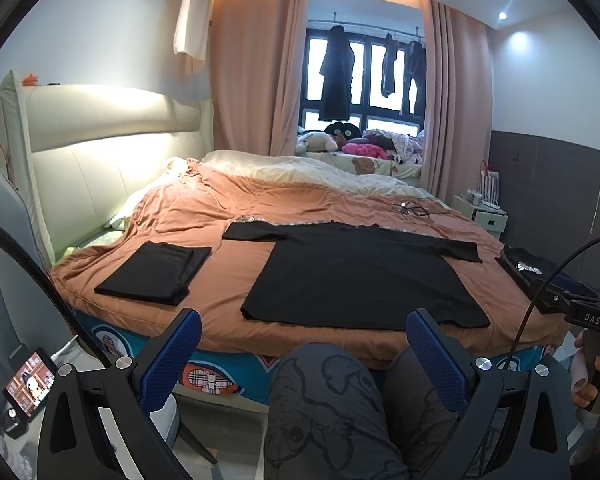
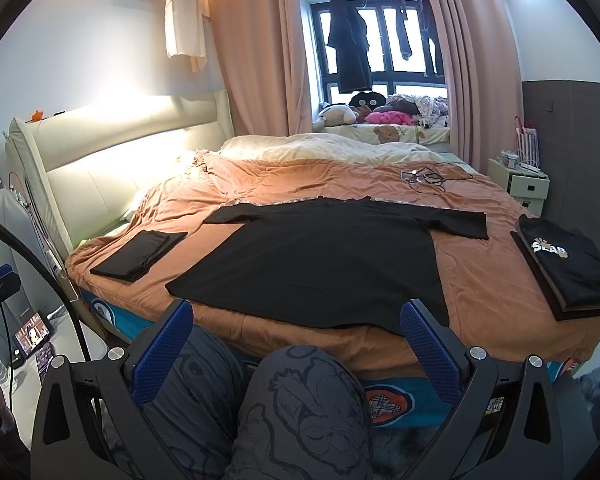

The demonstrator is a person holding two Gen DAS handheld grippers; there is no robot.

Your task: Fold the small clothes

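**Black T-shirt laid flat, awaiting the first fold**

A black T-shirt [image 2: 324,256] is spread flat on the orange bedspread [image 2: 480,280], sleeves out to either side, hem toward the near edge of the bed. A folded black garment [image 1: 156,272] is seen to its left, and a stack of folded clothes [image 2: 568,272] with white print on top to its right.

The left gripper [image 1: 304,348] and the right gripper [image 2: 296,336] are both held short of the bed above the person's knees, jaws spread wide and nothing grasped.

The shirt is judged light, thin and limp; it is expected to sag and crease when lifted and to drag on the soft bedspread. A hold is best taken at a sleeve end and at the hem corner on the same side, pinching both layers, so that the side can be carried over evenly.
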